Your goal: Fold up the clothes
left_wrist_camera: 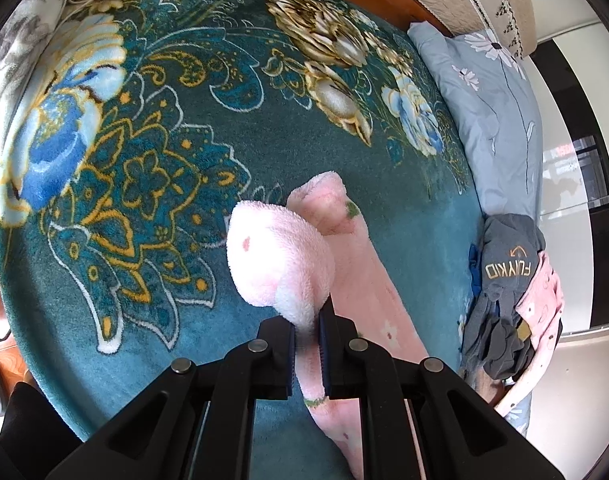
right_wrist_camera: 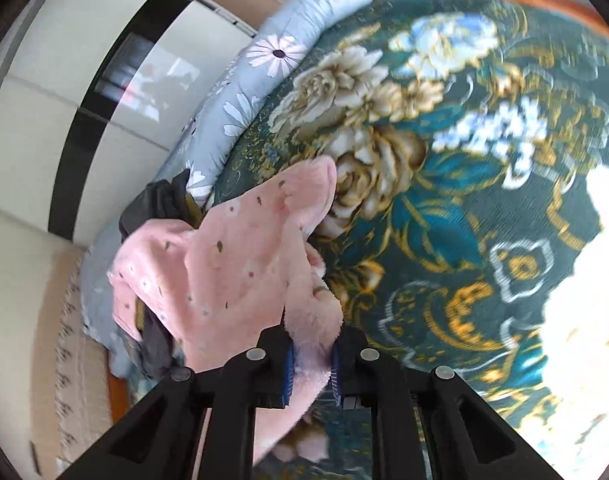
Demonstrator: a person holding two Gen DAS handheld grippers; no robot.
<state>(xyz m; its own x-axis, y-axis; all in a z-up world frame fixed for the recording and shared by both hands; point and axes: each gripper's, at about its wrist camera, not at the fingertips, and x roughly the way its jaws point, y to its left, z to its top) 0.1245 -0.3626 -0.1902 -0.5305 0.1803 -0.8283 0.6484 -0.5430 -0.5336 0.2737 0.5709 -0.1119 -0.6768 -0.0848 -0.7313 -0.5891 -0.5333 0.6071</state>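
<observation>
Though blur smears the blanket (right_wrist_camera: 484,208), both grippers (left_wrist_camera: 306,354) (right_wrist_camera: 310,364) seemingly pinch pink fleece (left_wrist_camera: 280,260).

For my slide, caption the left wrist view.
Left gripper clamps a pink fleece garment over a teal floral blanket.

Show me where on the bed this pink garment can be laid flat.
Free: the teal floral blanket ahead of the left tongs, between the grey patterned cover and blue pillow. Crowded: the right edge, with the grey garment.
</observation>
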